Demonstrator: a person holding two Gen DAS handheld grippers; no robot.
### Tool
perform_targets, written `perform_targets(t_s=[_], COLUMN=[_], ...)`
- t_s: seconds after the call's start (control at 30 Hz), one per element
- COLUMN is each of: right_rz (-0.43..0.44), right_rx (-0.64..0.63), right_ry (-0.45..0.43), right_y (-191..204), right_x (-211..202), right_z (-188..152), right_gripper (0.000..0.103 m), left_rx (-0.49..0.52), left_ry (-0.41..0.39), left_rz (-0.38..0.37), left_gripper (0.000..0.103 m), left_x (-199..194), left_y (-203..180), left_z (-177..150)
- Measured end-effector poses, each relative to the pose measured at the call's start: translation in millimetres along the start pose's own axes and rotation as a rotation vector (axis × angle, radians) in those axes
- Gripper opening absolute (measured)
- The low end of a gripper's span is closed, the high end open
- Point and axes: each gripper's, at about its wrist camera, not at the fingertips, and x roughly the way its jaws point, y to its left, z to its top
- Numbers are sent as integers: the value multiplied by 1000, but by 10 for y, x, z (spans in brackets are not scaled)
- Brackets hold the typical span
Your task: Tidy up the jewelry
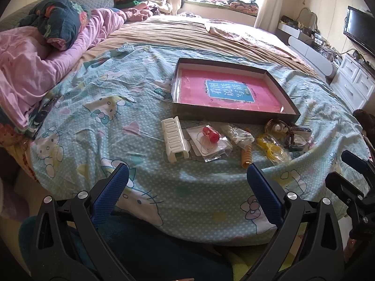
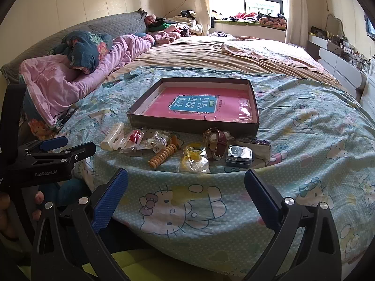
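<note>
The pink book (image 2: 201,107) lying in the shallow box (image 2: 194,126) bears a blue label with large white Chinese characters, 看图说话写话; beside that label runs a line of smaller print, too small to read. In the right wrist view, the black body of the left gripper (image 2: 68,146) at the near left carries the white brand mark "GenRobot.AI". The cartoon cats printed on the sheet (image 2: 304,154) carry no words. On the small tin (image 2: 239,155) and the plastic packets nothing can be read.
</note>
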Motion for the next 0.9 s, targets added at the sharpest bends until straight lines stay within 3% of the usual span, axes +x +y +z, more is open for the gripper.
perform_targets(t_s=[0.57, 0.9], right_rz=[17, -51], right_rx=[6, 30], right_ry=[19, 23], right_y=[-87, -415], right_x=[264, 454], right_z=[146, 259], right_gripper=[99, 99], left_rx=[-61, -74], left_ry=[60, 113], left_rz=[40, -53], left_gripper=[94, 94], left_x=[294, 618], left_y=[346, 475], left_z=[75, 71])
